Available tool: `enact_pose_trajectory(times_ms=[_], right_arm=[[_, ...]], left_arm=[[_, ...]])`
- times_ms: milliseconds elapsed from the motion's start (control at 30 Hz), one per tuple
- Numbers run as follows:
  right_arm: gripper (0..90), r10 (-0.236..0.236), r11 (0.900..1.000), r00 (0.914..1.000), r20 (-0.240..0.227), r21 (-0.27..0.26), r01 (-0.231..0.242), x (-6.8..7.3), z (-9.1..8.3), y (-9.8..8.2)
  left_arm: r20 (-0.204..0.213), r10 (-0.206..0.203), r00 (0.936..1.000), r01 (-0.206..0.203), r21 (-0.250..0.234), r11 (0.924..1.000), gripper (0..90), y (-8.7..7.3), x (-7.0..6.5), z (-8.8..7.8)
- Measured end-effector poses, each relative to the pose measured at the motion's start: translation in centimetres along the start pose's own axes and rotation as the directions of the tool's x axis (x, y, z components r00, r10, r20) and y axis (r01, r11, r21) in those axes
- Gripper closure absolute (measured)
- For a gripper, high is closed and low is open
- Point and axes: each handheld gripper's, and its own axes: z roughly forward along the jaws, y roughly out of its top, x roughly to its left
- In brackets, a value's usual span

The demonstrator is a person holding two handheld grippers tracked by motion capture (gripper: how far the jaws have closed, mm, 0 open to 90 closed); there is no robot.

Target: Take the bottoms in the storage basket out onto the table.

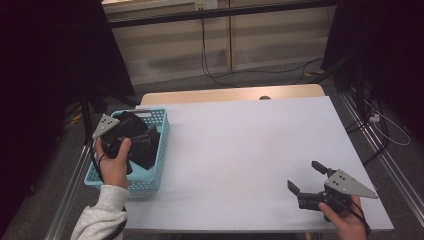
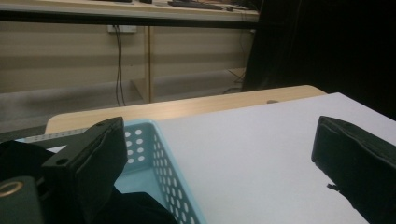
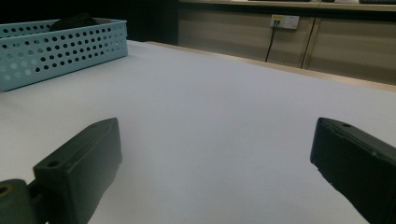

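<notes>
So the dark bundle (image 1: 141, 142) sits in the blue basket (image 1: 159, 150) at the table's (image 1: 250, 150) left edge; the left gripper (image 1: 131, 137) hovers right over it, jaws spread wide and gripping nothing — one jaw above the basket, the other past its rim; the right gripper (image 1: 306, 177) is well apart at the near right corner, also gaping empty; left hand is clearly the closer one.

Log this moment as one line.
left gripper: open, over basket | dark items: in basket | right gripper: open, above table
</notes>
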Motion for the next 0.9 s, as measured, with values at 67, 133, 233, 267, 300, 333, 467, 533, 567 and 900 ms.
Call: enact_pose_trajectory(times_ms=[67,133,233,267,300,333,467,533,567,900], right_arm=[[1.2,-0.001,1.000,1.0000,0.000,-0.001,0.001,0.0,0.0,0.0],[1.2,0.000,1.000,1.0000,-0.001,0.002,0.000,0.0,0.1,0.0],[1.2,0.001,1.000,1.0000,-0.002,0.003,-0.001,0.0,0.1,0.0],[1.2,0.000,1.000,1.0000,-0.003,0.003,0.000,0.1,0.2,0.0],[1.2,-0.002,1.000,1.0000,-0.005,0.002,0.002,0.1,0.3,0.0],[1.2,-0.002,1.000,1.0000,-0.005,0.002,0.002,0.1,0.3,0.0],[1.2,-0.007,1.000,0.9999,-0.008,0.004,0.007,0.2,0.3,0.1],[1.2,-0.006,1.000,1.0000,-0.007,0.001,0.006,0.2,0.4,0.2],[1.2,-0.006,1.000,1.0000,-0.007,0.001,0.006,0.2,0.4,0.2],[1.2,-0.018,1.000,0.9995,-0.027,-0.003,0.018,0.5,0.9,0.5]], left_arm=[[-0.005,-0.001,1.0000,0.001,0.001,1.0000,3.4,0.0,0.1,0.1],[-0.021,-0.004,0.9998,0.004,0.008,1.0000,3.5,0.1,0.6,0.3],[-0.025,-0.011,0.9996,0.011,0.008,0.9999,3.4,0.1,1.0,0.5],[-0.029,-0.020,0.9994,0.020,0.014,0.9997,3.3,0.0,1.4,0.7],[-0.031,-0.027,0.9991,0.028,0.015,0.9995,3.3,-0.1,1.6,0.8],[-0.031,-0.027,0.9991,0.028,0.015,0.9995,3.3,-0.1,1.6,0.8],[-0.056,-0.031,0.9980,0.032,0.027,0.9991,3.4,-0.3,2.5,1.4],[-0.064,-0.043,0.9970,0.045,0.030,0.9985,3.2,-0.4,2.9,1.5],[-0.064,-0.043,0.9970,0.045,0.030,0.9985,3.2,-0.4,2.9,1.5],[-0.139,-0.082,0.9869,0.092,0.067,0.9935,3.1,-1.2,5.0,2.5]])
